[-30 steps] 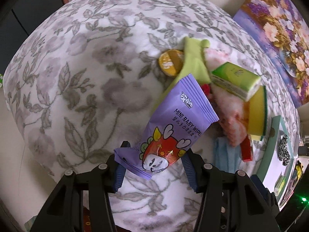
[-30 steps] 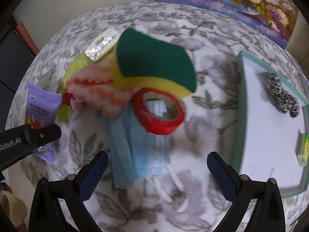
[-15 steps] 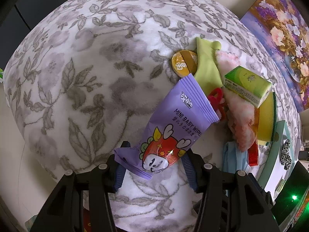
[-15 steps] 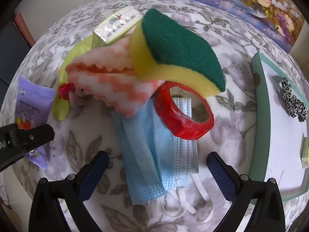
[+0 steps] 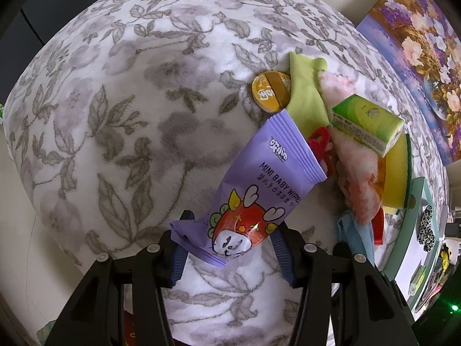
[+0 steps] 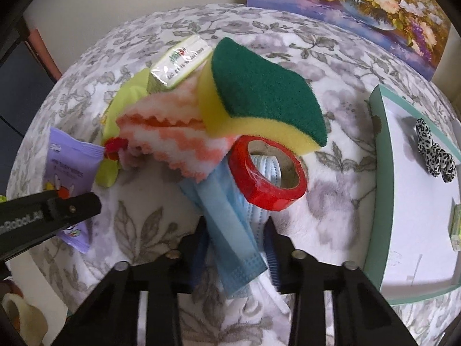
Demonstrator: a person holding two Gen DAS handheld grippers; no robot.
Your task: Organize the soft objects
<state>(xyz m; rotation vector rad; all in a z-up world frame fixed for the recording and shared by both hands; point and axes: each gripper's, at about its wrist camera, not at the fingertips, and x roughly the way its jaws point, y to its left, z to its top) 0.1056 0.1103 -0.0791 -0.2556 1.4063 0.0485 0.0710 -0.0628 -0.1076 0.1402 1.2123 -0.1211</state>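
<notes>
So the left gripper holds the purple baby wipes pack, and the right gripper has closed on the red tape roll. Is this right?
Not quite. The left gripper does hold the purple baby wipes pack, but the right gripper has just been closing on the blue face mask, not the red tape roll. In the right wrist view the roll lies on the mask, beyond the fingertips.

The face mask (image 6: 230, 216) lies partly hidden under the red tape roll (image 6: 268, 173); the small print on the tissue pack (image 6: 181, 60) is unreadable.
</notes>
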